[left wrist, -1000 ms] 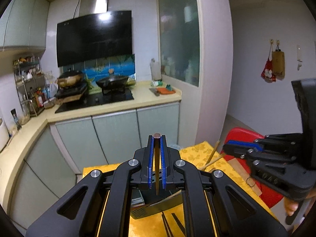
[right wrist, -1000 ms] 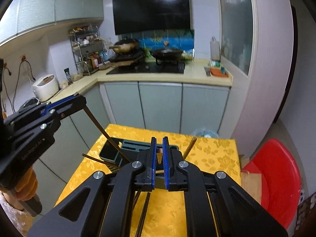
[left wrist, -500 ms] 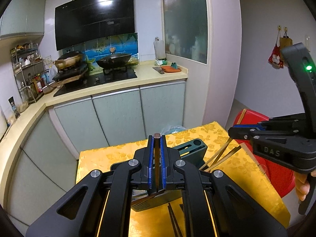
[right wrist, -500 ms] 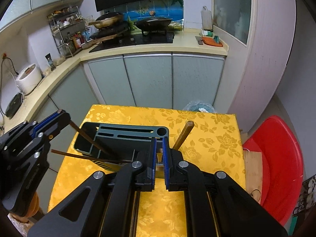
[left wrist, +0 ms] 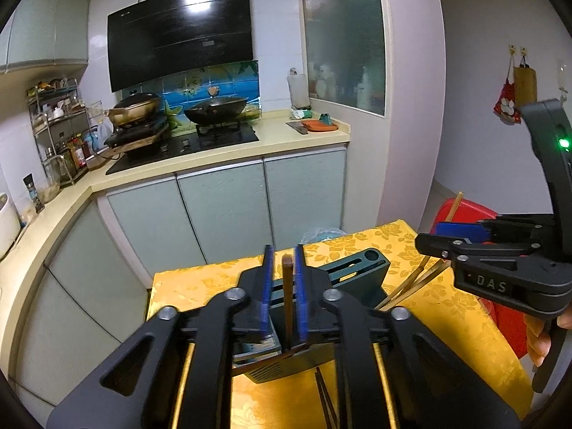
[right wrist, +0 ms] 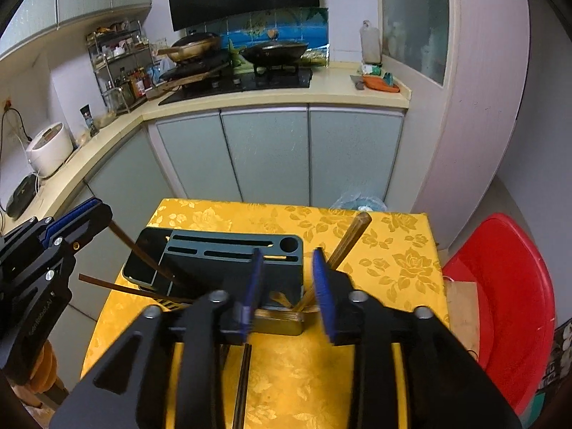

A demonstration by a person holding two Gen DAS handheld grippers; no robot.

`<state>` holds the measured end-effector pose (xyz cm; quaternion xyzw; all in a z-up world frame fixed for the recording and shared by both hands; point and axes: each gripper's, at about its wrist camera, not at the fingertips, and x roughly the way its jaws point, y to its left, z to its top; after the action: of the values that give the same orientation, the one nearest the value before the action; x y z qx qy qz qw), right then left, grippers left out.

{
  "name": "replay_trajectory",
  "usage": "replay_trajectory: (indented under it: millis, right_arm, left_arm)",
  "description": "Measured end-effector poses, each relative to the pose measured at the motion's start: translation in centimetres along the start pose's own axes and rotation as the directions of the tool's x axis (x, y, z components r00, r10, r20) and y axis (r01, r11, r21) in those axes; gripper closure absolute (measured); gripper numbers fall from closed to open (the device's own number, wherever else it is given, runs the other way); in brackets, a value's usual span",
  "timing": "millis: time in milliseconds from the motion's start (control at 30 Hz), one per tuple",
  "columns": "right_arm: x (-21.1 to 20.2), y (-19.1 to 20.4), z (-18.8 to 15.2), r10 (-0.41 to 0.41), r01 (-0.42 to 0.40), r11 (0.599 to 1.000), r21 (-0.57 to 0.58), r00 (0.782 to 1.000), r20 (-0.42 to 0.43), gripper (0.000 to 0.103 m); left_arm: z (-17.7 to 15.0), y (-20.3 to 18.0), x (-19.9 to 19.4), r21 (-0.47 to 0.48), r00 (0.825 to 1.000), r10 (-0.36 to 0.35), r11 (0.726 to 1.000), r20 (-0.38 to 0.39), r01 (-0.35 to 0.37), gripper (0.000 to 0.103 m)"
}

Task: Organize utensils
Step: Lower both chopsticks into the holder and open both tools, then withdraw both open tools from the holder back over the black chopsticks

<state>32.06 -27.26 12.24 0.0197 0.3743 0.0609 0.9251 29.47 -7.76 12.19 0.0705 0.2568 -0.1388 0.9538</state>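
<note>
A dark green holder (right wrist: 236,268) is sitting on the yellow table (right wrist: 393,261), its slots and round hole facing up. The left gripper (left wrist: 284,289) is being held above the holder's near left end with its blue pads parted; a brown chopstick (left wrist: 287,304) is standing between them, against the right pad, and whether it is being gripped cannot be told. The right gripper (right wrist: 286,286) is being held wide open over the holder's near right end, where light chopsticks (right wrist: 348,241) are leaning out of the holder. Two dark chopsticks (right wrist: 243,382) are lying on the table nearer.
</note>
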Motion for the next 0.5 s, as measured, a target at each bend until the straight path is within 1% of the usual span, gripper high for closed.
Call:
replay_trajectory:
  millis: [67,133,233,367,500]
  right_arm:
    - [-0.5,0.0,-0.1,-0.007,0.007,1.000,-0.007,1.000,0.017,0.071]
    - [-1.1,0.0,-0.3,-0.014,0.014,1.000,-0.013,0.999,0.035,0.070]
    - [-2.2,-0.1,-0.7,-0.030,0.032,0.999,-0.023,0.997,0.067,0.070]
    - [-3.7,-0.3,-1.4,-0.040,0.042,0.999,-0.025,0.993,0.110,0.070]
    - [-5.2,-0.4,-2.2,-0.053,0.057,0.998,-0.024,0.986,0.158,0.062]
  left_arm:
    - [0.0,0.3,-0.6,-0.019,1.000,0.008,1.000,0.018,-0.008,0.042]
    - [0.0,0.6,-1.4,-0.035,0.999,0.020,0.999,0.047,-0.018,0.030]
    - [0.1,0.7,-2.4,-0.034,0.998,0.019,0.999,0.065,-0.017,0.028]
    - [-0.3,0.6,-3.7,-0.026,0.995,0.040,0.999,0.091,-0.038,0.018]
    - [-1.3,0.4,-5.0,-0.017,0.992,0.055,0.998,0.111,-0.053,0.013]
